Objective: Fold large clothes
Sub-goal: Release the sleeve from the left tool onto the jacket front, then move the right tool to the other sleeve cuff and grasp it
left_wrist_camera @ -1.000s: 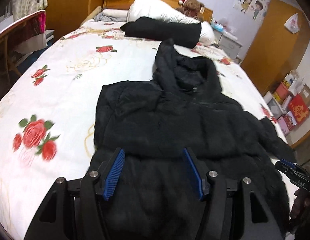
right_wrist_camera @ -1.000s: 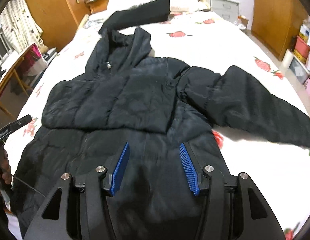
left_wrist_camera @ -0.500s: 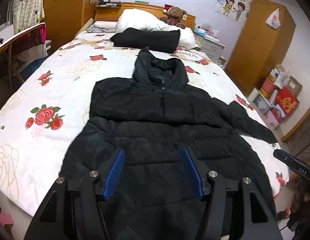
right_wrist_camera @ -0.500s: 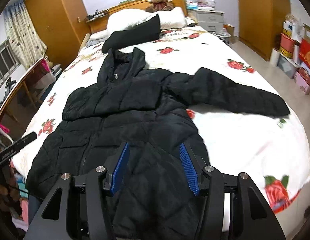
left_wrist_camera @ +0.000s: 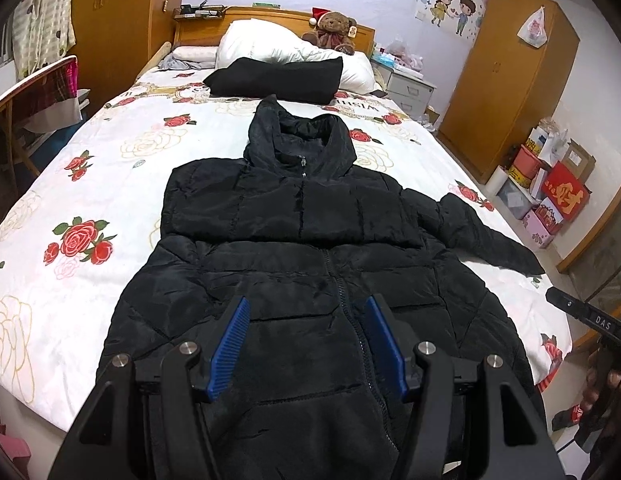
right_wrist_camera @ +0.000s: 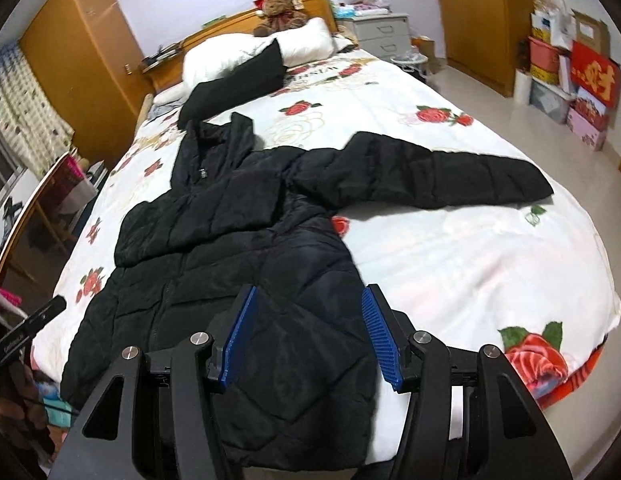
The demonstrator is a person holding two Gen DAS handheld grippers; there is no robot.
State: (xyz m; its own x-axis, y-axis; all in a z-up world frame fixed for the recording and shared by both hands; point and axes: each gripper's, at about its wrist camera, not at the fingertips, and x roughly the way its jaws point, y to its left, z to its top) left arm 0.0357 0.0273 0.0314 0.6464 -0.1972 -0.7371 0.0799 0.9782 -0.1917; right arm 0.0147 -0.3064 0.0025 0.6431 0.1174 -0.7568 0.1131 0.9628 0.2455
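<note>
A black hooded puffer jacket (left_wrist_camera: 294,240) lies face up on the bed, hood toward the headboard. Its left sleeve is folded across the chest; its right sleeve (right_wrist_camera: 430,172) stretches out toward the bed's right side. It also shows in the right wrist view (right_wrist_camera: 230,248). My left gripper (left_wrist_camera: 306,336) is open and empty, held above the jacket's hem near the zipper. My right gripper (right_wrist_camera: 308,328) is open and empty above the hem's right part. Each gripper's tip shows at the edge of the other's view.
The bed (left_wrist_camera: 90,184) has a white rose-print cover. A folded black garment (left_wrist_camera: 278,80), white pillows and a teddy bear (left_wrist_camera: 334,30) lie at the headboard. A chair (left_wrist_camera: 26,96) stands left. A nightstand (right_wrist_camera: 382,32), wardrobes and boxes (left_wrist_camera: 550,188) stand right.
Both grippers have pulled back from the jacket toward the foot of the bed and risen, so the whole jacket now shows. The jacket has not moved. Both stay open.
</note>
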